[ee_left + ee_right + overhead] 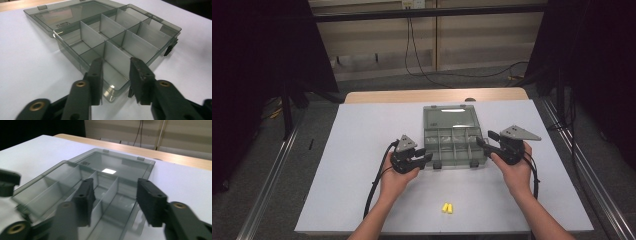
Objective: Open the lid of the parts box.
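Both forearms in from the near edge, left gripper (pixel 426 159) angled right, right gripper (pixel 482 140) angled left, tips facing each other, both sets of jaws parted with nothing clamped.

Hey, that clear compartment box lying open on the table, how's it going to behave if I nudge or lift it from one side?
The compartment box looks like thin, stiff plastic with empty cells, so it is probably light and would likely slide on the smooth table rather than tip. Its lid lies flat open on hinges, so it may swing when lifted. The thin dividers look possibly fragile under a pinch.
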Tool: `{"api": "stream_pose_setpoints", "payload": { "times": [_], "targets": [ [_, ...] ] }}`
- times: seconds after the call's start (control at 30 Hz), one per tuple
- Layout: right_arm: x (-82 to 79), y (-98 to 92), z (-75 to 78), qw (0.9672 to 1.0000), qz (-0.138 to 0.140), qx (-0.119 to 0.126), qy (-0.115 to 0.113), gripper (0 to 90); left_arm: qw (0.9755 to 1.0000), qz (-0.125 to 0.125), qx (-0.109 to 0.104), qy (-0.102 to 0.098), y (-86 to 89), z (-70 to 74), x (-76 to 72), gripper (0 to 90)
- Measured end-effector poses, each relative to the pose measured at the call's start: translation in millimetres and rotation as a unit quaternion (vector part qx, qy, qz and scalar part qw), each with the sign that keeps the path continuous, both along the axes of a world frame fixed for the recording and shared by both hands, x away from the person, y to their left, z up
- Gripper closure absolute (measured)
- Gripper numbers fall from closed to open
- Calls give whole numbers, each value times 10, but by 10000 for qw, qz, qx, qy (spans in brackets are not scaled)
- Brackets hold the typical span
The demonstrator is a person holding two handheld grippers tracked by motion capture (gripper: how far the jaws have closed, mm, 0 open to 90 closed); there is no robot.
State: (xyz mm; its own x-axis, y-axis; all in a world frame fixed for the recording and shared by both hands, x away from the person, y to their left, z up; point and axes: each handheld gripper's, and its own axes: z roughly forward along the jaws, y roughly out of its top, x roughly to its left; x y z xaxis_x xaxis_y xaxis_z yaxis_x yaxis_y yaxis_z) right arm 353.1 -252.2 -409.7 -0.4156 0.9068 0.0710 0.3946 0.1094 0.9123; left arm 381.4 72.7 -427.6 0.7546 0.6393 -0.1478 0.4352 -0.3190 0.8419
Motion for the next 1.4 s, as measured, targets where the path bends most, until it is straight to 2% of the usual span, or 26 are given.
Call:
{"api": "stream_pose_setpoints", "payload": {
  "times": [0.13,0.2,0.27,0.47,0.67,0.73,0.87,0.97,1.17,1.27,1.4],
  "targets": [
    [-151,25,-47,9998,174,62,19,376,9999,99,-24,-26,102,15,-42,568],
    [-211,45,-75,9996,270,1,21,354,9999,103,-42,-34,159,20,-68,541],
    [-259,57,-112,9994,328,56,59,328,9999,122,-22,-105,222,25,-92,518],
    [-390,76,-201,9985,486,168,167,254,9993,252,-190,-192,436,21,-154,408],
    [-525,139,-220,9953,831,376,321,186,9984,327,-239,-389,653,40,-231,320],
    [-567,165,-207,9942,942,440,273,175,9981,407,-271,-382,729,51,-262,275],
    [-619,237,-204,9927,1107,417,241,151,9970,581,-354,-375,874,45,-313,219],
    [-633,311,-219,9913,1236,368,276,127,9964,695,-321,-351,980,33,-343,185],
    [-679,456,-255,9871,1537,259,362,114,9950,788,-458,-406,1159,-9,-408,113],
    [-697,526,-270,9834,1742,257,441,124,9948,782,-471,-458,1227,-25,-446,79],
    [-714,616,-309,9772,2044,86,560,143,9943,779,-520,-501,1301,-46,-483,55]
  ]
}}
